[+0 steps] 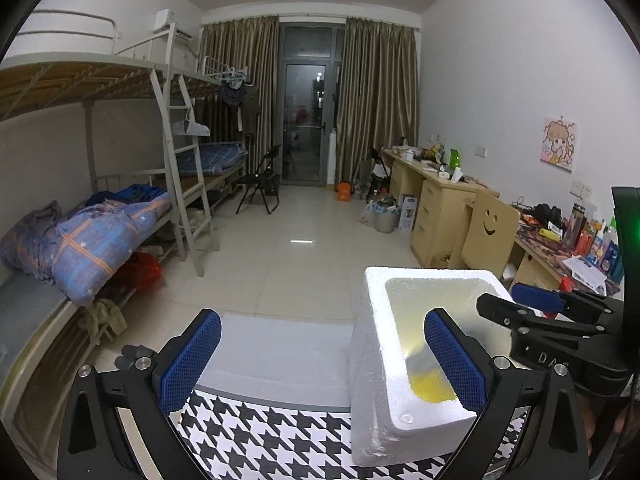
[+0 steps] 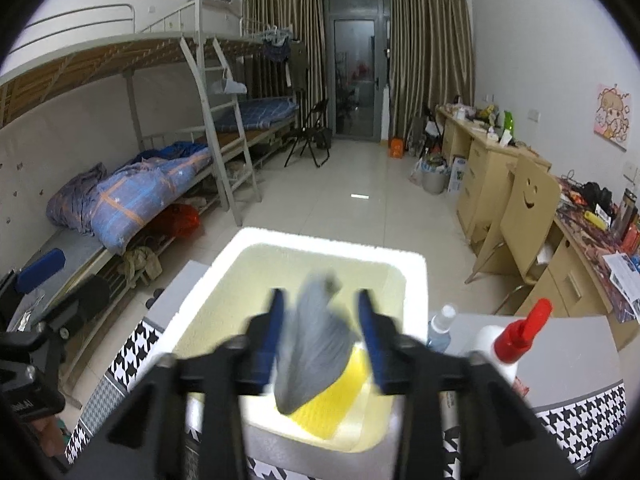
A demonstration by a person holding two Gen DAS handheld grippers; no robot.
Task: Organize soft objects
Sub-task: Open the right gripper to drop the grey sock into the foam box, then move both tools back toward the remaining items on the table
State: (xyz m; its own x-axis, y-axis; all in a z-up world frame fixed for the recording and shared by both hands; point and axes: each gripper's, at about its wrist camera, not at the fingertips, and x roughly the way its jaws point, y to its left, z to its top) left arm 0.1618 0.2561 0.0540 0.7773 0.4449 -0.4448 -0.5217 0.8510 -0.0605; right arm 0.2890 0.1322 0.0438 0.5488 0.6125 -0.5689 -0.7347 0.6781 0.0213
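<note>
A white foam box stands on a houndstooth-covered table. A yellow cloth lies on its floor. My right gripper hangs over the box with its jaws apart. A blurred grey cloth sits between them, loose, above the yellow one. The right gripper also shows at the box's right rim in the left wrist view. My left gripper is open wide and empty. The box's left wall stands between its fingers, untouched.
A white bottle with a red nozzle and a clear spray bottle stand just right of the box. Bunk beds line the left wall. Desks and a smiley-backed chair line the right. Tiled floor lies beyond the table.
</note>
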